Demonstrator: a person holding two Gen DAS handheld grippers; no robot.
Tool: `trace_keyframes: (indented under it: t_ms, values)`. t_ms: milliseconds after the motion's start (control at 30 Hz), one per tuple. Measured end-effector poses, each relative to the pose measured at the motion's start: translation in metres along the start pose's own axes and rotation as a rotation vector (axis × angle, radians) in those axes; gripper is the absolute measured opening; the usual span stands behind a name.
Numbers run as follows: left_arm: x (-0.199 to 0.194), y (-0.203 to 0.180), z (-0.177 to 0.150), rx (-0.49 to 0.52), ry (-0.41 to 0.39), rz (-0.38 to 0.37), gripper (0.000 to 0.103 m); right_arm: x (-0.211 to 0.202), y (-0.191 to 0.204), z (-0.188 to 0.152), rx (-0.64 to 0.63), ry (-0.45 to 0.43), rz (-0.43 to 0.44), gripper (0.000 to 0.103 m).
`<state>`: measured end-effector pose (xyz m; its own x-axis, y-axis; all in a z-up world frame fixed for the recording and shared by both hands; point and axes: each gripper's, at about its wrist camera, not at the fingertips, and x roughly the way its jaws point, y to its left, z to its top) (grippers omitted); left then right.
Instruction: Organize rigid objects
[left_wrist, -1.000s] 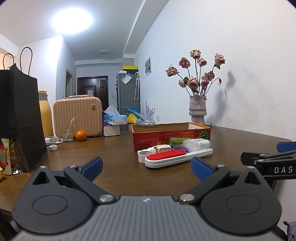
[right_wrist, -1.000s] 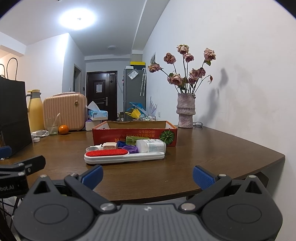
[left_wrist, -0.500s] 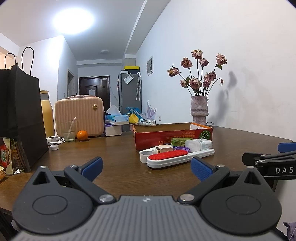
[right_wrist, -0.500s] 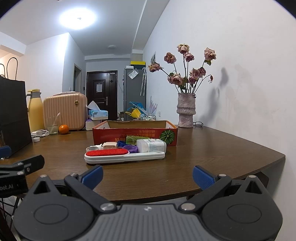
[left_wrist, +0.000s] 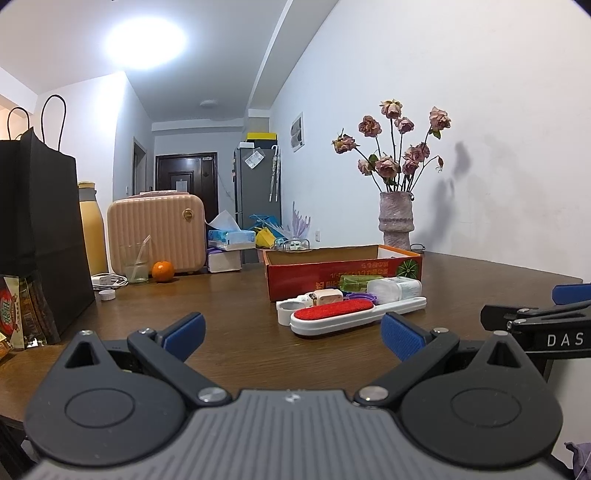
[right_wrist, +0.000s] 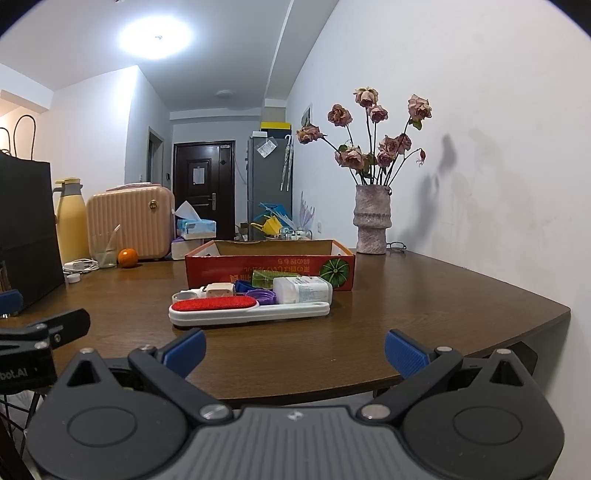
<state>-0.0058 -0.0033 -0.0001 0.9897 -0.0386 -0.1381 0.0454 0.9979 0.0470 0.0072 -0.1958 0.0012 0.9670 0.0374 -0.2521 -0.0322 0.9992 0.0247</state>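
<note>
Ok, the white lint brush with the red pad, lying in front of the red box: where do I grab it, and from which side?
Take the lint brush by its bare white handle, coming from above with the right gripper, jaws across its width. It lies flat and long across the view; the white bottle sits close behind the handle, so a level approach looks crowded.

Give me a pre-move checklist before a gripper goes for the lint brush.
1. Left gripper open and holding nothing: ok.
2. Right gripper open and holding nothing: ok.
3. Lint brush lies flat on the table, nearest item, nothing on top of it: ok.
4. Space behind the brush: not ok; the white bottle, purple cap and charger crowd it.
5. Box open on top to take items: ok.
6. Room inside the box: cannot tell; the near wall hides its floor.
</note>
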Motion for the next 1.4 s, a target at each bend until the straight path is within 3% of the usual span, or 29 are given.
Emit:
trace_keyframes:
  t_ms: [667, 867, 1100, 1233, 1300, 1400]
  values:
    - [0.003, 0.000, 0.000, -0.005, 0.014, -0.016, 0.103, 0.002, -0.002, -0.002, -0.008, 0.005, 0.000, 0.103]
    - [0.018, 0.001, -0.003, -0.001, 0.031, -0.043, 0.103, 0.014, -0.004, 0.001, -0.019, -0.047, -0.065, 0.103]
    - [0.040, -0.004, -0.006, -0.006, -0.027, -0.015, 0.103, 0.040, 0.001, -0.013, -0.062, -0.040, -0.070, 0.103]
    - [0.061, -0.006, -0.008, -0.032, -0.019, -0.029, 0.103, 0.065, -0.012, -0.013, -0.008, -0.015, -0.042, 0.103]
    - [0.072, -0.008, -0.006, -0.017, -0.005, -0.045, 0.103, 0.076, -0.022, -0.014, 0.032, -0.043, 0.011, 0.103]
    - [0.091, -0.012, -0.002, 0.004, 0.026, -0.057, 0.103, 0.096, -0.035, -0.009, 0.062, -0.010, 0.081, 0.103]
